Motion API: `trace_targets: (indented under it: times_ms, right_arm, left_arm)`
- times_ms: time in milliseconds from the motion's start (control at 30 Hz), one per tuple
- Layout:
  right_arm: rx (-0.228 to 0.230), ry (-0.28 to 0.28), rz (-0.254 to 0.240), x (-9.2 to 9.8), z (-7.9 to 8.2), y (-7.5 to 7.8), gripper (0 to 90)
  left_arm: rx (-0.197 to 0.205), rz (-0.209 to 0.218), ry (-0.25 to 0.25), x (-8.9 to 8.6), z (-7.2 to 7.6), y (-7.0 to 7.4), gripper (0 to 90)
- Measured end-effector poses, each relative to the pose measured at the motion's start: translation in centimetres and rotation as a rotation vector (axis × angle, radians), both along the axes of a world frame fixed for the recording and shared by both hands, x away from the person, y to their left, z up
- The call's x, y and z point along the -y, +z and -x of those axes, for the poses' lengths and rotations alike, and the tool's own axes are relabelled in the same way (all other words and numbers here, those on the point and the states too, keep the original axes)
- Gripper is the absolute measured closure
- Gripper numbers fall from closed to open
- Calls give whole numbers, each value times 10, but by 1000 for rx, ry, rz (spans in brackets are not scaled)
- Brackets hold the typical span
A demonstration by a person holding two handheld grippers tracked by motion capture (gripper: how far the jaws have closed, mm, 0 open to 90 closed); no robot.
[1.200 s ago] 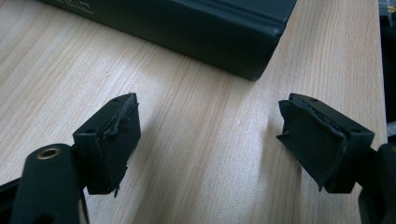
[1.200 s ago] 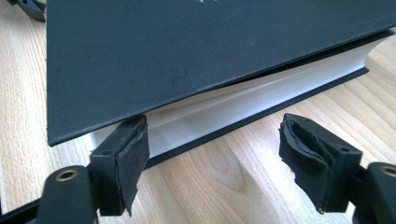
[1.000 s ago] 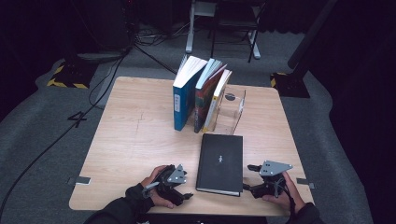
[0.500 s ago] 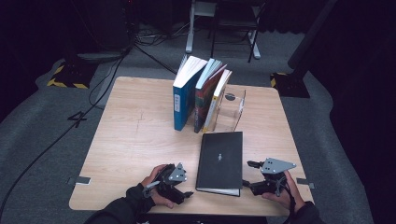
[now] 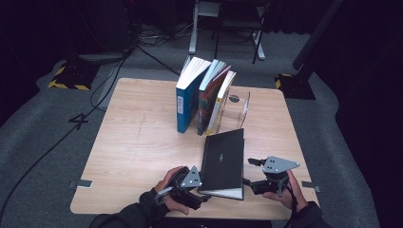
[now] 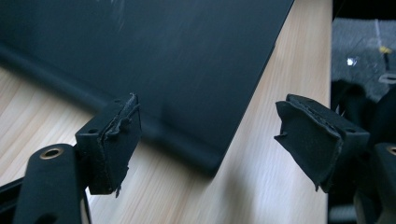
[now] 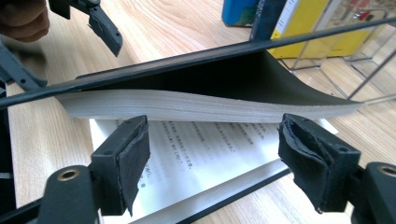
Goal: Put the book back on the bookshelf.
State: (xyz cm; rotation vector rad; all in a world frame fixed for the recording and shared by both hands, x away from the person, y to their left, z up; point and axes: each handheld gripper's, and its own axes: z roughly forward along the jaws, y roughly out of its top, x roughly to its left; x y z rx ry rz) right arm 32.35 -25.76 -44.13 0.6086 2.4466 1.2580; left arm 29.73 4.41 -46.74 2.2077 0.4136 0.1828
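Black book cover (image 6: 154, 60) lies on the wooden table (image 6: 280, 116), beyond the parted fingers (image 6: 114, 142).

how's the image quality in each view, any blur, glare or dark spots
High view: table evenly lit, surroundings nearly black. Left gripper view: black book soft and blurred, with faint sheen on its cover; fingers sharp. Right gripper view: page text legible, upright books behind slightly soft.

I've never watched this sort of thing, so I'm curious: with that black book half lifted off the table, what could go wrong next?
1. The black book has fallen open: its cover and most pages are raised, printed pages lie flat beneath. It could flop wider or crease.
2. The left gripper and right gripper both stand open, gripping nothing, so the book may slide.
3. Pushed forward, it might knock the standing books.
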Motion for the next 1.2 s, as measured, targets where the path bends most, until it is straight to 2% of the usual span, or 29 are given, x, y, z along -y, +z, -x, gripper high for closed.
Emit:
trace_targets:
  times_ms: [67,100,133,200,267,333,467,633,900,1100,1200]
  right_arm:
    - [7,10,13,-5,0,1,252]
    - [8,13,14,-7,1,1,252]
    - [7,16,14,-9,1,1,252]
    - [8,16,10,-12,0,1,252]
    - [13,14,2,-15,0,2,252]
    - [15,14,-1,-18,0,3,251]
    - [24,15,-5,-24,0,5,251]
    - [30,17,-8,-31,-1,7,252]
    - [40,11,12,-45,-3,12,252]
    - [37,8,4,-51,-6,14,251]
    - [46,3,-1,-58,-8,16,251]
  left_arm:
    - [-4,28,10,7,1,2,208]
    - [-8,27,12,10,2,3,210]
    - [18,3,30,15,3,3,198]
    - [49,-8,49,18,4,4,182]
    - [47,-1,81,19,2,4,191]
    - [68,-14,98,18,1,3,195]
    - [87,-31,120,17,0,2,186]
    - [90,-34,140,15,-3,2,183]
    - [113,-43,183,12,-10,1,201]
    - [121,-47,209,10,-13,0,242]
    - [134,-52,237,8,-15,1,272]
